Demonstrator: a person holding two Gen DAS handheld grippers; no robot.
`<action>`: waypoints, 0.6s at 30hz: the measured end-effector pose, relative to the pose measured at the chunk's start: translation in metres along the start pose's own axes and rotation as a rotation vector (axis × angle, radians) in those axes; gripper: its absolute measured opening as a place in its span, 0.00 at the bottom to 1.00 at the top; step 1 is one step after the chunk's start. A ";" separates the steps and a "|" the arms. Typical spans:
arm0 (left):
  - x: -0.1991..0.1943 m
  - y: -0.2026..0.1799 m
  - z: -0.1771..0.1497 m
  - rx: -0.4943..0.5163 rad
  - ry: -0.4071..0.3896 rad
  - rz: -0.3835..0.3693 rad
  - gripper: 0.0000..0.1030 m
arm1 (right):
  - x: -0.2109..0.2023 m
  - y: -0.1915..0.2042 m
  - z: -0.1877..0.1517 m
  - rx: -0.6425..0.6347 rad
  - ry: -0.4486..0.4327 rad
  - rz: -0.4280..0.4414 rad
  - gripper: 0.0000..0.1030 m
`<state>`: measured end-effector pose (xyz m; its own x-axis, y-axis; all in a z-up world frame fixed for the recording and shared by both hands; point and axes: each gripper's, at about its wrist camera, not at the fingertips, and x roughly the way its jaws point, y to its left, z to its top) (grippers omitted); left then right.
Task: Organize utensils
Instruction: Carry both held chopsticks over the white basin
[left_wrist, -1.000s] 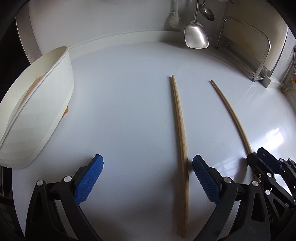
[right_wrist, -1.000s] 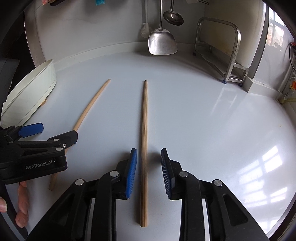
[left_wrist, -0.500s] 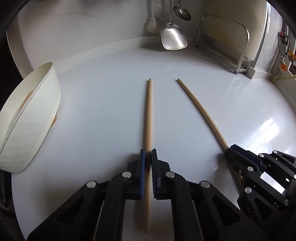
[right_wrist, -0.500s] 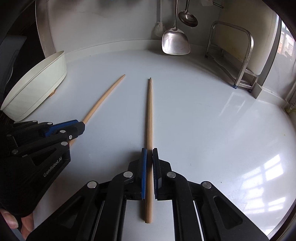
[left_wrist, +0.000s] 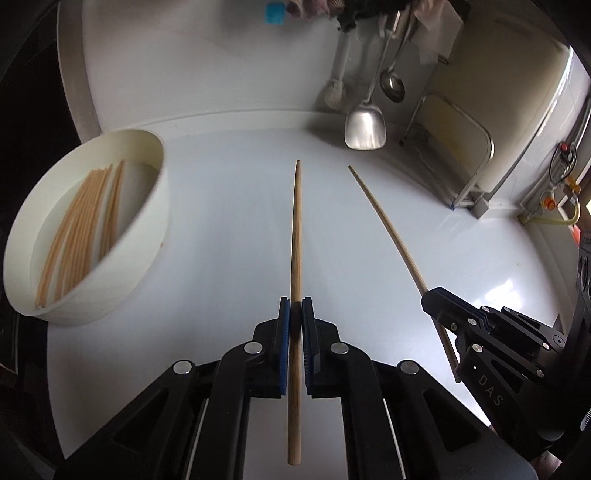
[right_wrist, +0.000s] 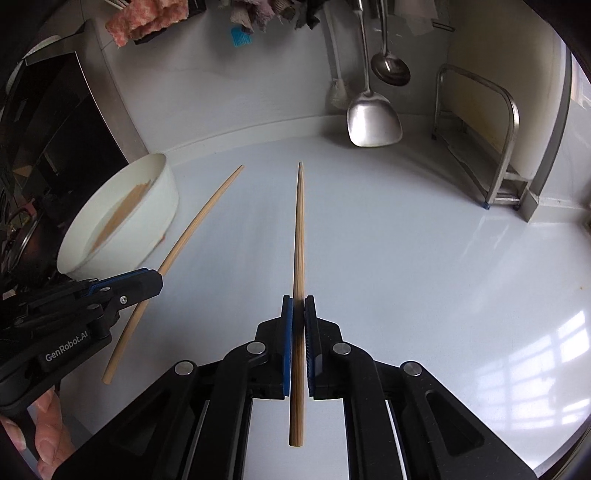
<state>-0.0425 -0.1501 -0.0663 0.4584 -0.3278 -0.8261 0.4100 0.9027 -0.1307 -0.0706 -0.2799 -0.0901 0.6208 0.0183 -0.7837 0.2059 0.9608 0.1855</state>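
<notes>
Chopstick (left_wrist: 295, 236) clamped lengthwise in left tongs (left_wrist: 295, 306) — second chopstick (right_wrist: 298, 236) likewise in right tongs (right_wrist: 298, 306).

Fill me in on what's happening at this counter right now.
A person holds a gripper in each hand. The left gripper is shut on one chopstick, and the right gripper is shut on another chopstick. Both sticks point toward the back wall, above the white counter. To the left stands a white bowl that already holds a bundle of chopsticks. Neither held stick is in it yet.
</notes>
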 end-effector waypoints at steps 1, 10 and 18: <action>-0.010 0.010 0.006 -0.015 -0.013 0.009 0.07 | -0.003 0.007 0.008 -0.005 -0.005 0.016 0.06; -0.050 0.141 0.055 -0.138 -0.068 0.164 0.07 | 0.015 0.123 0.071 -0.088 -0.047 0.135 0.06; -0.020 0.246 0.072 -0.167 -0.008 0.213 0.07 | 0.097 0.227 0.097 -0.133 0.056 0.163 0.06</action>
<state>0.1059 0.0580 -0.0428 0.5269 -0.1268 -0.8404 0.1682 0.9848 -0.0431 0.1094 -0.0870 -0.0669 0.5942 0.1877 -0.7821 0.0026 0.9719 0.2352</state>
